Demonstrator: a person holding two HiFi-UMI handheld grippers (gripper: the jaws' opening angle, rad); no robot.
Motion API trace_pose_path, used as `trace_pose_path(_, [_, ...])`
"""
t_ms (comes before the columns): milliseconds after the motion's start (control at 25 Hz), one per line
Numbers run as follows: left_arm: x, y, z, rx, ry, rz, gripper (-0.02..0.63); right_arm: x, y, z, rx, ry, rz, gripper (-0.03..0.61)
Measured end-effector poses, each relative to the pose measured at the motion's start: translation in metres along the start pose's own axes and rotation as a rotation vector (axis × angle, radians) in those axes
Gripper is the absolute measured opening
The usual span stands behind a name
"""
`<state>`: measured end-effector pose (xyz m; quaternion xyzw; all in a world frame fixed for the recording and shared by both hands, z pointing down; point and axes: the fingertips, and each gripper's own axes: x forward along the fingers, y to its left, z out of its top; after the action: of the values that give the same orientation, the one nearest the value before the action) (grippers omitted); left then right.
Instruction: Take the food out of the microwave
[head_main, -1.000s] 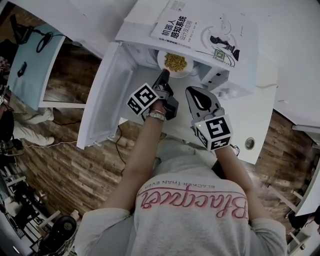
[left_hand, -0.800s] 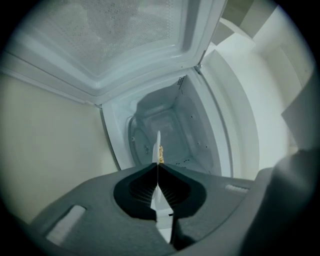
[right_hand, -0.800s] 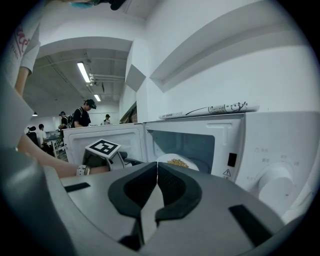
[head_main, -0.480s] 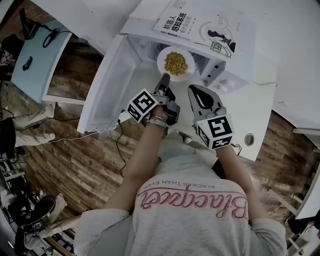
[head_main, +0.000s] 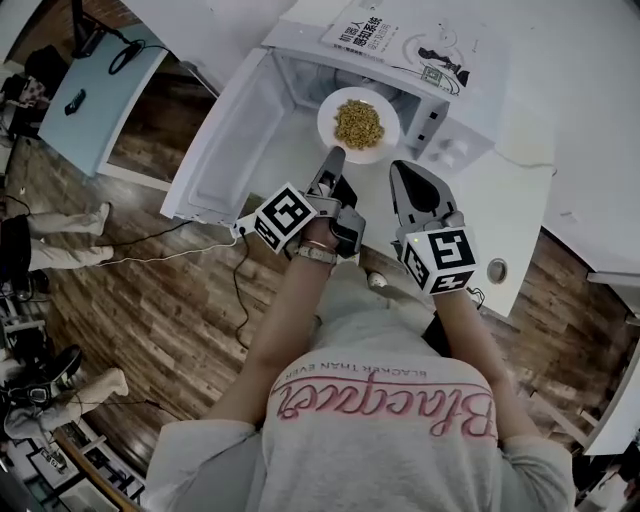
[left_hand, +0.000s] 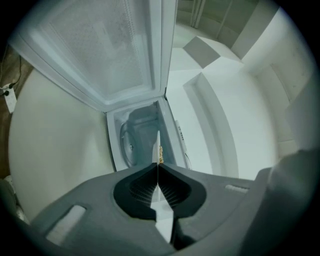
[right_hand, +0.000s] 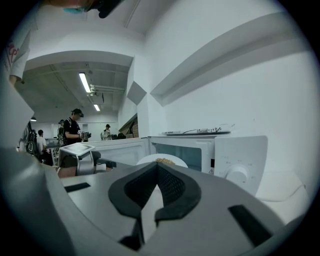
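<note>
A white plate (head_main: 380, 145) of yellow food (head_main: 357, 121) hangs just in front of the open white microwave (head_main: 455, 150). My left gripper (head_main: 334, 157) is shut on the plate's near rim. In the left gripper view the plate (left_hand: 158, 145) shows edge-on as a thin white line between the closed pads, with the empty microwave cavity (left_hand: 137, 137) behind it. My right gripper (head_main: 404, 172) is beside the plate on the right, shut and holding nothing. In the right gripper view the plate (right_hand: 172, 160) sits just past that gripper's (right_hand: 156, 165) tips.
The microwave door (head_main: 230, 140) is swung wide open to the left. A book (head_main: 400, 35) lies on top of the microwave. The white counter (head_main: 505, 215) has a round cable hole (head_main: 497, 270). Several people (right_hand: 75, 130) stand far off in the room.
The plate has come out of the microwave cavity towards me, held in my left gripper. Both grippers have drawn back from the microwave.
</note>
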<state>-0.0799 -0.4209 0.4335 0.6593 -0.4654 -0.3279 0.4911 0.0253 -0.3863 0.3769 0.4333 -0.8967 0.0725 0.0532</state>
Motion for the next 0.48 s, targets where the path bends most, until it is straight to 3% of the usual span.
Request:
trace_pose_path(240, [-0.037, -0.020, -0.014, -0.045, -0.063, -0.021, 0.011, -0.033, 0.005, -0.003, -0.022, -0.003, -0.011, 0.009])
trace_pose_path(480, [-0.063, -0.031, -0.023, -0.030, -0.093, -0.037, 0.011, -0.048, 0.014, -0.006, -0.037, -0.006, -0.010, 0.009])
